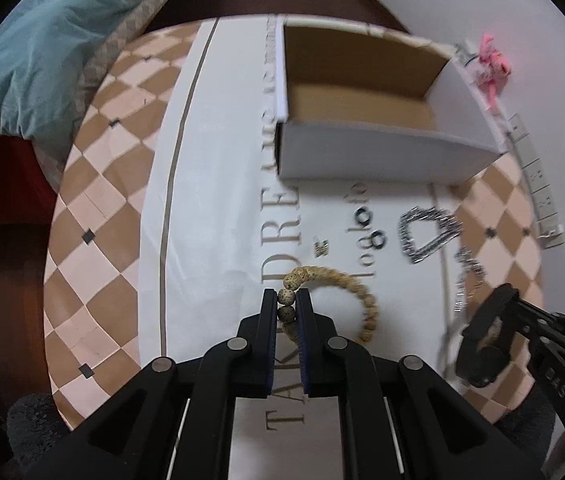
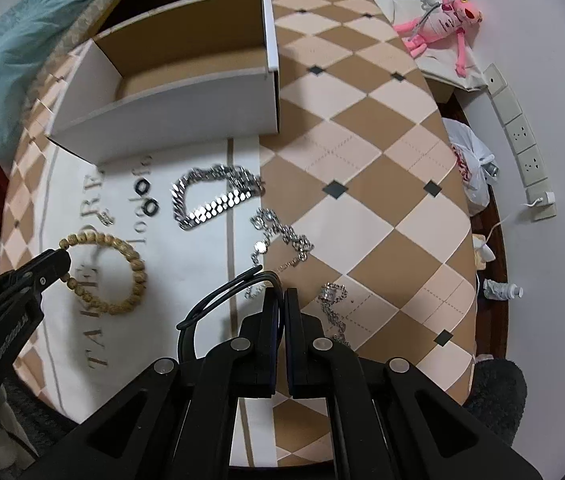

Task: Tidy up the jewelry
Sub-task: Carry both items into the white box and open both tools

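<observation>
- My left claw [image 1: 286,300] is clamped on two beads of the wooden bead bracelet [image 1: 346,296], whose remaining loop lies on the white cloth [image 1: 218,200]; with so narrow a bite I judge the round beads could roll out as I lift
- My right claw [image 2: 281,300] is pinched shut on a thin black hoop [image 2: 218,300], which juts left past the fingers; that loose arc could hook the fine silver chain [image 2: 282,236] just beside it and drag it along
- Another small chain [image 2: 334,304] lies right by that claw's tip and may get snagged or swept toward the table [image 2: 382,160] edge
- The chunky silver link bracelet [image 2: 210,200] and two black rings [image 2: 146,196] sit between me and the open cardboard box [image 2: 186,92]; a low carry could scatter them
- The box's near wall stands tall, so a dangling bracelet might catch on its rim
</observation>
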A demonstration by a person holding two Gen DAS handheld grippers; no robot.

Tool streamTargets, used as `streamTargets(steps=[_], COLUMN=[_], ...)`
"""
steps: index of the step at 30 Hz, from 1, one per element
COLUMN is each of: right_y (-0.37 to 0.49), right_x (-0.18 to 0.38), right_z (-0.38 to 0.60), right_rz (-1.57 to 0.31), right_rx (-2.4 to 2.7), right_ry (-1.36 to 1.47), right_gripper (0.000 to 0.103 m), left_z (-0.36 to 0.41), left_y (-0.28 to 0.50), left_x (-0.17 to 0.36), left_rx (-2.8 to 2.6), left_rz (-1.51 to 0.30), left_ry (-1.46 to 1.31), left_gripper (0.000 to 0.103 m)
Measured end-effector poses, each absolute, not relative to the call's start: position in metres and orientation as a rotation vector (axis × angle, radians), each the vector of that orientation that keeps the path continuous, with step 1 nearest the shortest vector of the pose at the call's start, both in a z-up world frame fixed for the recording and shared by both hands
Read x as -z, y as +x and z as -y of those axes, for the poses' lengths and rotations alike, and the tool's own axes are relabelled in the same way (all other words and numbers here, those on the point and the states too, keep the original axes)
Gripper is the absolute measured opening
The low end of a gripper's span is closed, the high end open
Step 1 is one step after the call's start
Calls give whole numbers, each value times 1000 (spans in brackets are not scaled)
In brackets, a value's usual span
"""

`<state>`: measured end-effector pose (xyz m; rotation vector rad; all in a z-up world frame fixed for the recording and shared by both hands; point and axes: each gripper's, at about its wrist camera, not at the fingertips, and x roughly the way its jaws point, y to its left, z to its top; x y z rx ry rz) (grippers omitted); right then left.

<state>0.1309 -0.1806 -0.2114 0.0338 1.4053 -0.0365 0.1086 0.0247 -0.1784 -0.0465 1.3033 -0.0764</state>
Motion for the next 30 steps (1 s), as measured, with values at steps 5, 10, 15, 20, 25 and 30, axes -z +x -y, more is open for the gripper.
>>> streamTargets(steps=[5,10,15,20,25,30], right_y=[131,142,177,226,270,296], right_x=[189,153,121,112,123,146], right_z=[182,179,176,173,163,156], right_rz=[-1361,-1303,-1228,-1215,-1254,-1315], right_rx=[5,-39,-68,-102,-119,-136], right_ry=[64,113,126,133,121,104], right_gripper=[3,3,3,3,3,3], left_z=[-23,-5,-3,-4,-3,2], left_y=[98,126,163,198,233,257], left_x=[144,109,83,71,80,98], left_rx=[112,149,161,169,175,183], left_rz=[-1236,-1163,-1109,-1084,-1112,-1159], left_ry=[-68,-72,-67,-73,-80,-71], left_gripper=[6,6,6,7,7,7])
